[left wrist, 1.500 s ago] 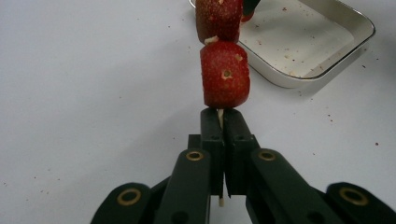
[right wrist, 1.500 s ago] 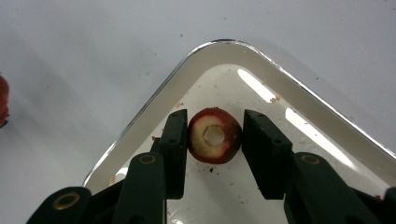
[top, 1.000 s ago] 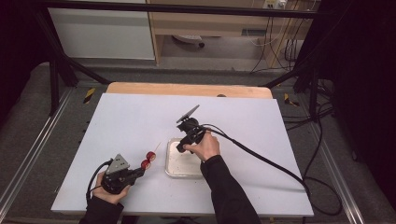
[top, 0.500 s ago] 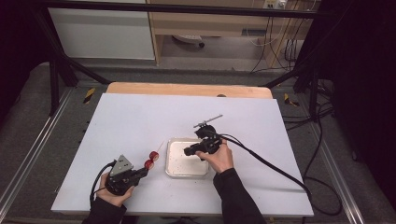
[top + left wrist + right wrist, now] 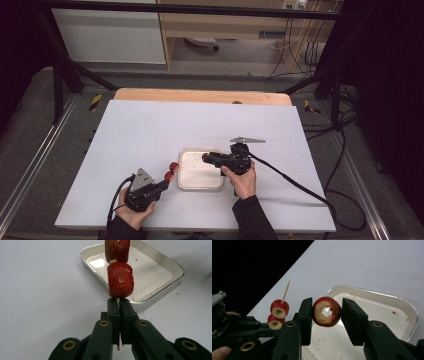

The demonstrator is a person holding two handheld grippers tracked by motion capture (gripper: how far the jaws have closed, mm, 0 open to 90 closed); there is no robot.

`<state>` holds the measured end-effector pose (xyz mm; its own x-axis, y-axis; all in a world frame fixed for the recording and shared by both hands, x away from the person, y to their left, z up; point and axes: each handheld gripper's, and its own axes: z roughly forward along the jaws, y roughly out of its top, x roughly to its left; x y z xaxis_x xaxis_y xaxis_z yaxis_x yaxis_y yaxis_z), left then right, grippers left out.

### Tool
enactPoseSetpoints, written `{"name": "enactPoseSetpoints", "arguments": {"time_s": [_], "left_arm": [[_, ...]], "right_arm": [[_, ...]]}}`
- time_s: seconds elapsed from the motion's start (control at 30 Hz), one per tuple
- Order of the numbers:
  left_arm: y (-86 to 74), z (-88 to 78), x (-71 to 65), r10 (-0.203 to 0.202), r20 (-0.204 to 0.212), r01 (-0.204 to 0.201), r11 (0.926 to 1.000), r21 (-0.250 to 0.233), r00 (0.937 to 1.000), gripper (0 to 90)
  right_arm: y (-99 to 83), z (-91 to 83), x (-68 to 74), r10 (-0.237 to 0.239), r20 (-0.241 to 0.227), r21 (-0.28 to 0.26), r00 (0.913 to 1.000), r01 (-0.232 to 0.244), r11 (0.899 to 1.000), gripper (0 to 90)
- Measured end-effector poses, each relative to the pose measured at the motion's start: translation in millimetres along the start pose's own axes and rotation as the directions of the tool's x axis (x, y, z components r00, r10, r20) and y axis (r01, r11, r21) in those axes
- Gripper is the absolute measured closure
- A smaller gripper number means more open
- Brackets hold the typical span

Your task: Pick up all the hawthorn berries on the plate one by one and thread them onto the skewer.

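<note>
At a white tabletop (image 5: 150, 130), a person works two hand-held grippers over a shallow metal tray (image 5: 186, 186). The left gripper (image 5: 119, 305) has its fingers clenched on the lower end of a thin wooden skewer (image 5: 285, 291) that carries two red cored fruit pieces (image 5: 120, 279), one stacked above the other; in the high view the skewered fruit sits just beside the tray's left edge, above the tabletop. The right gripper (image 5: 326, 312) has its fingers grasping a third cored fruit piece (image 5: 327, 311), red-skinned with a pale hollow centre, held above the tray's inside. In the right gripper view the skewer's bare point rises above the two threaded pieces, to the left of the held piece and apart from it. Crumbs and red specks dot the tray's floor.
</note>
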<state>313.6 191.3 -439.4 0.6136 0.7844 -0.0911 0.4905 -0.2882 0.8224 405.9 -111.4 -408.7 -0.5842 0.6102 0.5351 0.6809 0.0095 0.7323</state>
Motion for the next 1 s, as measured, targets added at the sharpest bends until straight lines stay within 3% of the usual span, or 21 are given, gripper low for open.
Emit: {"name": "enactPoseSetpoints", "arguments": {"time_s": [0.2, 0.43, 0.8, 1.0], "left_arm": [[4.7, 3.8, -9.0, -0.025, 0.001, 0.025, 0.9995, -0.017, 0.9997, 87.9], [9.3, 9.3, -19.7, -0.053, -0.003, 0.053, 0.9982, -0.029, 0.9986, 87.9], [15.7, 14.7, -33.5, -0.049, 0.008, 0.049, 0.9977, -0.046, 0.9988, 87.8], [19.6, 19.6, -40.2, -0.051, 0.013, 0.051, 0.9975, -0.048, 0.9986, 87.9]], "right_arm": [[-7.1, -4.1, -3.4, 0.031, -0.028, -0.117, 0.9991, -0.034, 0.993, 62.1], [-6.8, -7.4, -2.0, 0.05, -0.057, -0.2, 0.9971, -0.061, 0.978, 62.2], [-2.0, -9.2, -0.3, 0.059, -0.081, -0.345, 0.9949, -0.084, 0.935, 62.3], [-0.7, -7.5, -1.3, 0.072, -0.091, -0.379, 0.9933, -0.101, 0.92, 62.3]]}}
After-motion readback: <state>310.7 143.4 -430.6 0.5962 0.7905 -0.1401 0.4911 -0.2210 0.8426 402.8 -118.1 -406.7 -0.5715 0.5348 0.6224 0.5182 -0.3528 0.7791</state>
